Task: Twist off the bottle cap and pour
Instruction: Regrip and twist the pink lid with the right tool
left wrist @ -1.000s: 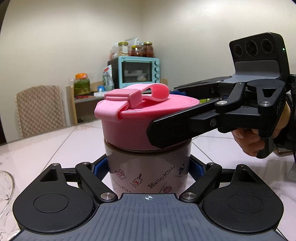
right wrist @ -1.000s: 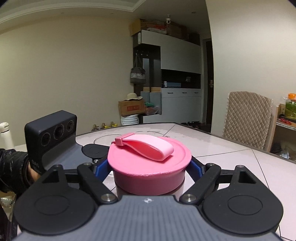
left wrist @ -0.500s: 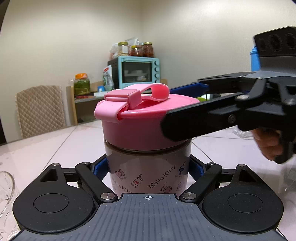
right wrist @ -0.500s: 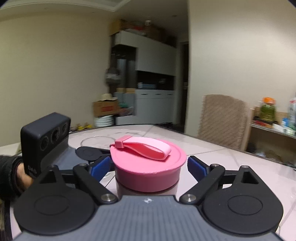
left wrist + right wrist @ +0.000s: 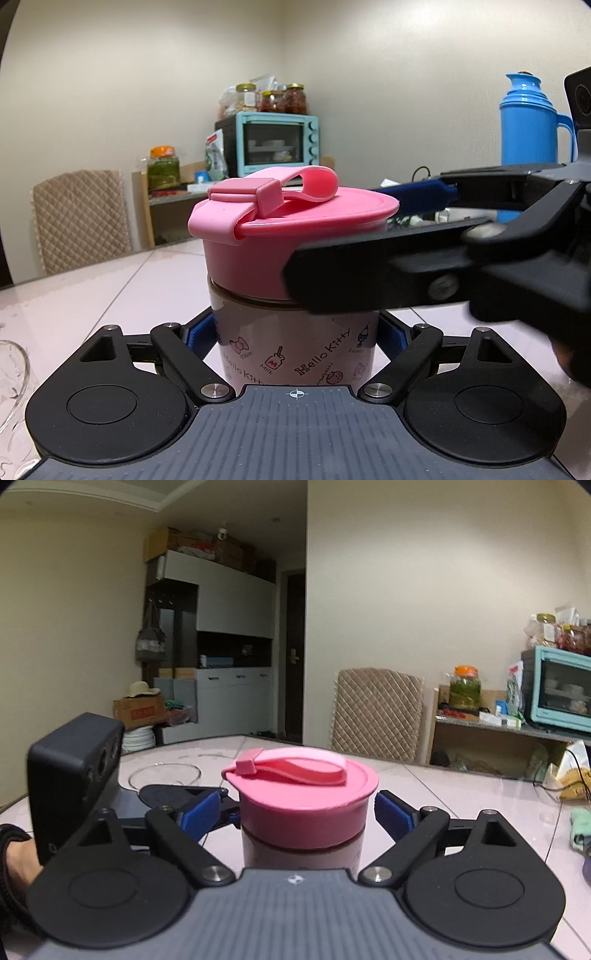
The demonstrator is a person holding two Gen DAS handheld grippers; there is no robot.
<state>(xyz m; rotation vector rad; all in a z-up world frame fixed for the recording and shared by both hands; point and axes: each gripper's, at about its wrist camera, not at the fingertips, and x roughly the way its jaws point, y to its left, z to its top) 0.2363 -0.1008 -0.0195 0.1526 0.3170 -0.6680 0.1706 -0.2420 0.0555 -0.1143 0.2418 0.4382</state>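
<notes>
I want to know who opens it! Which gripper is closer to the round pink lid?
Right. The right gripper sits around the round pink lid, blue pads just off its sides. The left gripper is lower, clamped on the printed cup body.

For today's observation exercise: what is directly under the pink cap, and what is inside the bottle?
Under the pink cap sits a brown ring, then the printed bottle, clamped by the left gripper. The opaque wall and the cap hide the contents.
</notes>
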